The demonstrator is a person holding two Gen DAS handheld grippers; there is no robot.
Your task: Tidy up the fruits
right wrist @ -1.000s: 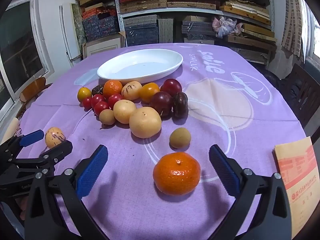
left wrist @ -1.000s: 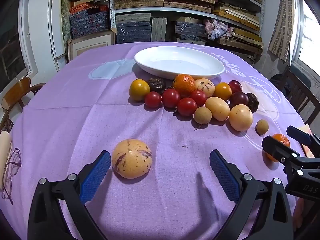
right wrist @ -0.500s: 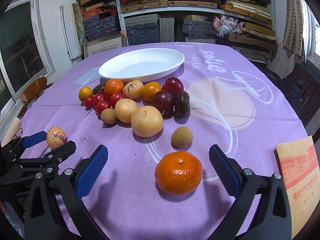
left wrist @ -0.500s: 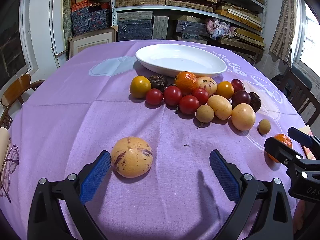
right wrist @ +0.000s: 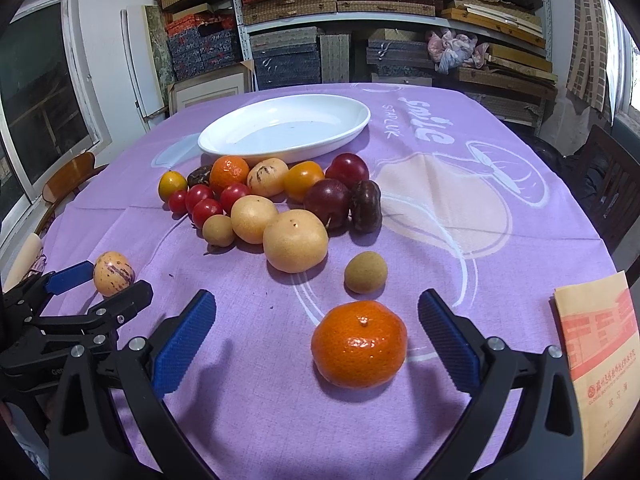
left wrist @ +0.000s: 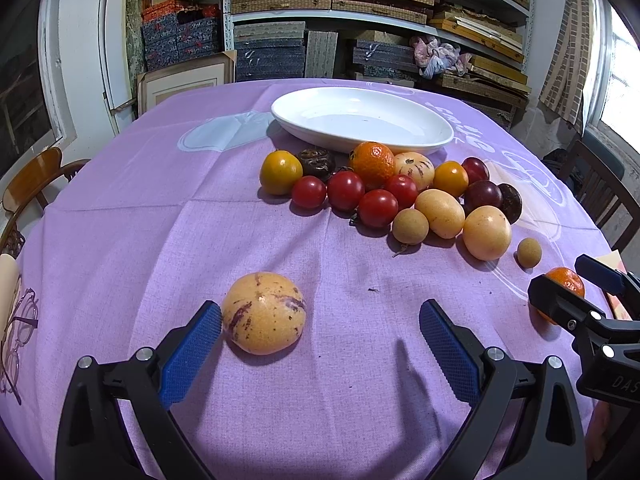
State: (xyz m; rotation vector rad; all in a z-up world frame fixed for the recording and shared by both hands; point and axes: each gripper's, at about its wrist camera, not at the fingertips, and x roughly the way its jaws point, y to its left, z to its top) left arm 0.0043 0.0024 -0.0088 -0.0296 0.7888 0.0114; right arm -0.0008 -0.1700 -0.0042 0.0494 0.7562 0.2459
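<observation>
A white oval plate (left wrist: 436, 142) (right wrist: 352, 130) lies empty at the far side of the purple tablecloth. In front of it is a heap of fruit (left wrist: 384, 196) (right wrist: 276, 208): red tomatoes, oranges, plums, pale round fruits. My left gripper (left wrist: 320, 344) is open around a yellow purple-streaked fruit (left wrist: 264, 312) (right wrist: 113, 273), whose left side is close to the left pad. My right gripper (right wrist: 318, 336) is open around an orange tangerine (right wrist: 359, 344) (left wrist: 566, 282) lying between its pads, apart from both. A small brown fruit (right wrist: 365, 272) lies just beyond the tangerine.
An orange-printed booklet (right wrist: 592, 360) lies at the table's right edge. Spectacles (left wrist: 16, 332) lie at the left edge. Wooden chairs (left wrist: 32, 184) (right wrist: 612, 184) stand on both sides. Shelves of boxes (left wrist: 360, 12) fill the back wall.
Both grippers have eased forward a little; the streaked fruit and the tangerine now sit slightly deeper between their open pads. Nothing has been gripped.
</observation>
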